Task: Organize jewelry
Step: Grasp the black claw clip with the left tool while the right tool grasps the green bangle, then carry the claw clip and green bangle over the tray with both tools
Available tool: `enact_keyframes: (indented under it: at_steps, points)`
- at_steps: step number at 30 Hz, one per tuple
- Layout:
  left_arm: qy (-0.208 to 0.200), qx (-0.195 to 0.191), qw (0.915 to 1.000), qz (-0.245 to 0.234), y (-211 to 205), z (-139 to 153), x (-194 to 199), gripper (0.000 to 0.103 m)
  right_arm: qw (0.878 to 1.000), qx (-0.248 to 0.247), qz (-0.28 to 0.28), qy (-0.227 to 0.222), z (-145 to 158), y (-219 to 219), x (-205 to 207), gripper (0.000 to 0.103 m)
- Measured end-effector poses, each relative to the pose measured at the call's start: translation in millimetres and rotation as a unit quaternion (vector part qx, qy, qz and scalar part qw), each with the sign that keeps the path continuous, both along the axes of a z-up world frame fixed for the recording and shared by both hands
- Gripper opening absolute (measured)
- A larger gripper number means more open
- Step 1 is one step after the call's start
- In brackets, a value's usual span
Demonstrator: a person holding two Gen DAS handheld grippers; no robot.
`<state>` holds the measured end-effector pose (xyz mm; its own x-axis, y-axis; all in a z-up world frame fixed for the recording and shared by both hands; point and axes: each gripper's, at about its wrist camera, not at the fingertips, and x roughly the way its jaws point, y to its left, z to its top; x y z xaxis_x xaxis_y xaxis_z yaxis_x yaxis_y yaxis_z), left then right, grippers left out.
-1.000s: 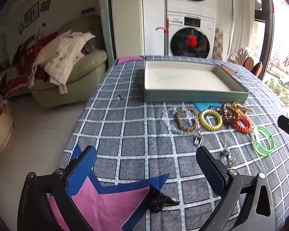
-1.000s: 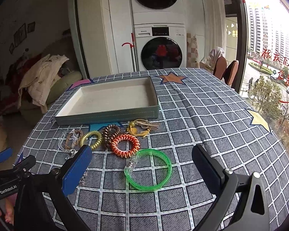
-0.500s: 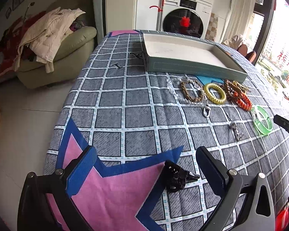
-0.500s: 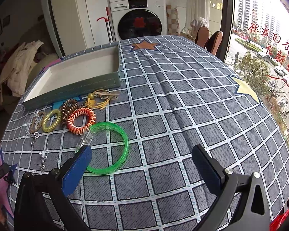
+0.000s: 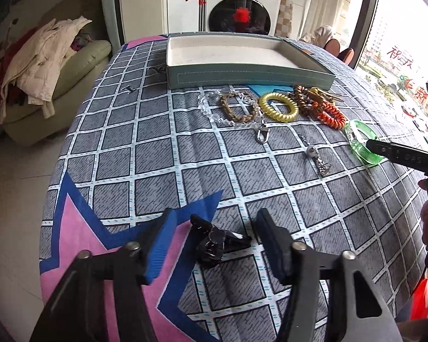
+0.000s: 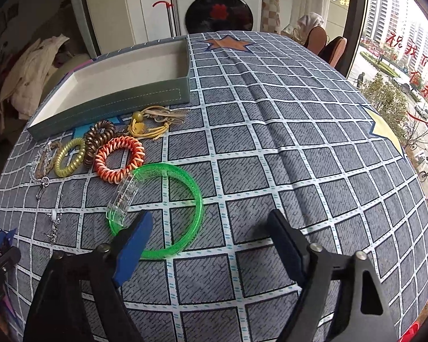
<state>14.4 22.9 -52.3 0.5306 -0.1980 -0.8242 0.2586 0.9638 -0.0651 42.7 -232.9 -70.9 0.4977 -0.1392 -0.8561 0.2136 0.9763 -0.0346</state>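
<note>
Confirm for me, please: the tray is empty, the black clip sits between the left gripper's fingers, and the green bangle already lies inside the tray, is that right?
Not quite. The green bangle lies on the tablecloth, well outside the tray, by the right gripper, as the right wrist view shows. The tray is empty, and the black clip does sit between the left gripper's fingers.

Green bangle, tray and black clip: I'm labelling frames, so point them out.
green bangle (image 6: 197, 199), right wrist view, right rim.
tray (image 5: 251, 78), left wrist view, front wall.
black clip (image 5: 214, 242), left wrist view, its middle.

Home living and laundry area: washing machine (image 5: 244, 14), clothes-strewn sofa (image 5: 57, 65), cloth-covered table (image 6: 271, 131), window view of apartment blocks.
</note>
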Motion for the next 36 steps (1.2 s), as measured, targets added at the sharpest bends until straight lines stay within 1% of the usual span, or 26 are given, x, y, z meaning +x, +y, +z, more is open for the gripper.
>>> enact_keyframes:
  at_steps: [1, 2, 3, 5, 7, 8, 9, 10, 11, 16, 19, 21, 22, 25, 28, 32, 34, 36]
  points:
    - [-0.001, 0.000, 1.0000, -0.003, 0, 1, 0, 0.058, 1.000, 0.000, 0.000, 0.000, 0, 0, 0, 0.074]
    - [-0.004, 0.000, 1.0000, -0.008, -2, 2, -1, 0.046, 1.000, -0.007, 0.011, 0.003, 0, 5, 1, 0.070]
    - [-0.005, 0.002, 0.9999, -0.011, -3, 3, -1, 0.039, 1.000, -0.007, 0.014, 0.004, 0, 7, 1, 0.066]
    - [-0.007, 0.003, 0.9998, -0.016, -4, 3, -2, 0.036, 1.000, -0.007, 0.019, 0.007, 1, 10, 1, 0.061]
    - [-0.006, -0.002, 0.9998, -0.018, -4, 4, -1, 0.034, 1.000, -0.007, 0.022, 0.007, 2, 11, 1, 0.049]
    - [-0.003, -0.008, 0.9998, -0.018, -3, 4, 0, 0.034, 1.000, -0.008, 0.025, 0.007, 3, 12, 1, 0.036]
    - [0.002, -0.015, 0.9997, -0.017, -2, 5, 2, 0.033, 1.000, -0.008, 0.028, 0.007, 4, 13, 0, 0.020]
    - [0.005, -0.021, 0.9996, -0.017, -1, 5, 3, 0.032, 1.000, -0.009, 0.028, 0.008, 5, 14, 1, 0.016]
    - [0.006, -0.026, 0.9995, -0.016, -1, 7, 5, 0.030, 1.000, -0.010, 0.026, 0.009, 6, 13, 1, 0.008]
    - [0.003, -0.046, 0.9988, -0.018, 0, 17, 15, 0.028, 1.000, 0.013, 0.021, -0.003, 13, 3, 2, 0.008]
    - [-0.003, -0.050, 0.9985, -0.023, -3, 25, 24, 0.024, 0.999, 0.028, 0.023, -0.017, 24, -3, 5, 0.008]
    - [-0.007, -0.051, 0.9984, -0.026, -5, 30, 31, 0.024, 0.999, 0.036, 0.024, -0.025, 32, -6, 10, 0.008]
    - [-0.010, -0.050, 0.9983, -0.027, -6, 32, 35, 0.020, 0.998, 0.041, 0.025, -0.028, 35, -7, 13, 0.008]
    - [-0.018, -0.049, 0.9983, -0.028, -6, 39, 46, 0.020, 0.997, 0.055, 0.029, -0.036, 45, -9, 24, 0.008]
    - [-0.017, -0.057, 0.9980, -0.020, 1, 45, 55, 0.020, 0.997, 0.056, 0.034, -0.045, 53, -6, 32, 0.008]
    - [-0.015, -0.049, 0.9986, -0.010, 11, 45, 51, 0.020, 0.996, 0.068, 0.043, -0.048, 54, 0, 34, 0.008]
    - [-0.016, -0.040, 0.9991, 0.001, 14, 41, 40, 0.020, 0.995, 0.076, 0.047, -0.044, 49, 3, 34, 0.008]
    - [-0.009, -0.042, 0.9991, 0.007, 16, 36, 30, 0.020, 0.994, 0.086, 0.048, -0.039, 44, 5, 31, 0.008]
